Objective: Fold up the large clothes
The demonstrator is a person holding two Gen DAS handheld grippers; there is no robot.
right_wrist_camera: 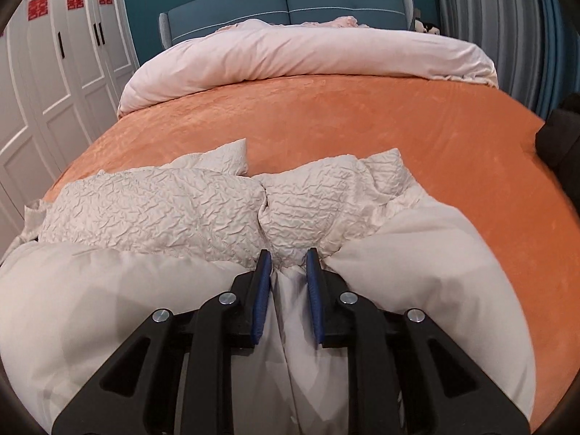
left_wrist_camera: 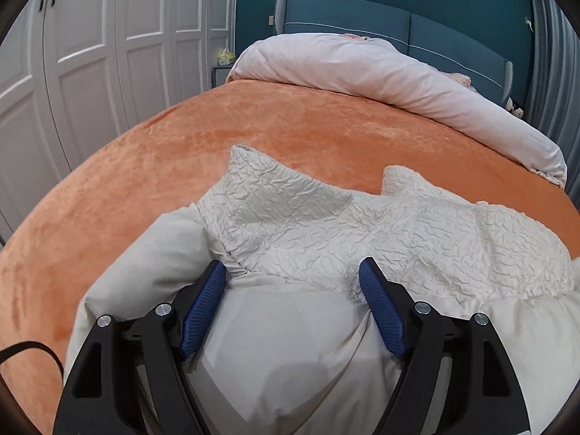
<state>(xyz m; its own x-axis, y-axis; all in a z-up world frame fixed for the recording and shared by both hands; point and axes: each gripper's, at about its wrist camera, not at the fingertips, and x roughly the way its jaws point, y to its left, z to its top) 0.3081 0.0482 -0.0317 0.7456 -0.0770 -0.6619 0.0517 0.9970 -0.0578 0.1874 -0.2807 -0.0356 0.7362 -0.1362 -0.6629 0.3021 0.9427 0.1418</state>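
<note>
A large cream padded coat [left_wrist_camera: 326, 232] with a crinkled outer shell and smooth lining lies on the orange bed cover [left_wrist_camera: 145, 166]. My left gripper [left_wrist_camera: 291, 272] is open, its blue pads [left_wrist_camera: 203, 308] wide apart over the smooth lining near the seam with the crinkled fabric. In the right wrist view the coat [right_wrist_camera: 163, 210] spreads across the near bed. My right gripper [right_wrist_camera: 288, 259] is shut on a bunched fold of the coat's lining, the fabric pinched between its blue pads [right_wrist_camera: 262, 297].
A rolled pale pink duvet [right_wrist_camera: 308, 54] lies across the head of the bed below a blue headboard [right_wrist_camera: 290, 0]. White wardrobe doors [left_wrist_camera: 90, 54] stand at left. Grey curtains [right_wrist_camera: 507, 29] and a dark object [right_wrist_camera: 562, 134] are at right.
</note>
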